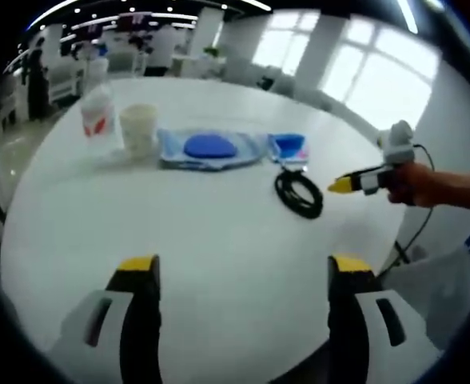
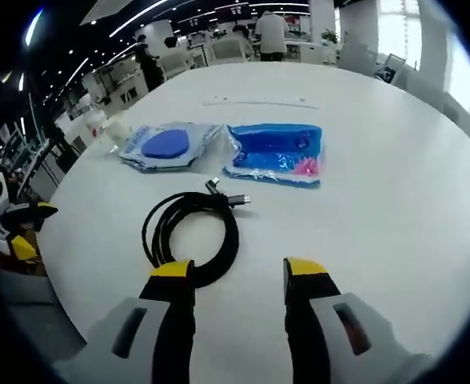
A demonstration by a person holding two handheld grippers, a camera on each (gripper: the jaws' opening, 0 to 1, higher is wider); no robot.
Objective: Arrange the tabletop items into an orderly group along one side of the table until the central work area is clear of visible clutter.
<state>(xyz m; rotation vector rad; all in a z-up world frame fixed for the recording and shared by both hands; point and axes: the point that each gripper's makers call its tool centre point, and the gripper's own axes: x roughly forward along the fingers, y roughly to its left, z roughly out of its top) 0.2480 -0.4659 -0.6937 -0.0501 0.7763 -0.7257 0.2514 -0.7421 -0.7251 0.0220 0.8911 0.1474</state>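
The right gripper [image 2: 239,276] is held with jaws spread apart, and nothing is held between them. A coiled black round cable [image 2: 191,228] is seen just ahead of its left jaw. The left gripper [image 1: 243,268] is also spread wide above the white round table [image 1: 219,232].

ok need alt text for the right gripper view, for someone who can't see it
The open right gripper hovers just short of a coiled black cable on a white round table. Beyond the cable lie two clear packets side by side, one holding a blue round item, the other with blue and pink contents. An office with people stands behind.
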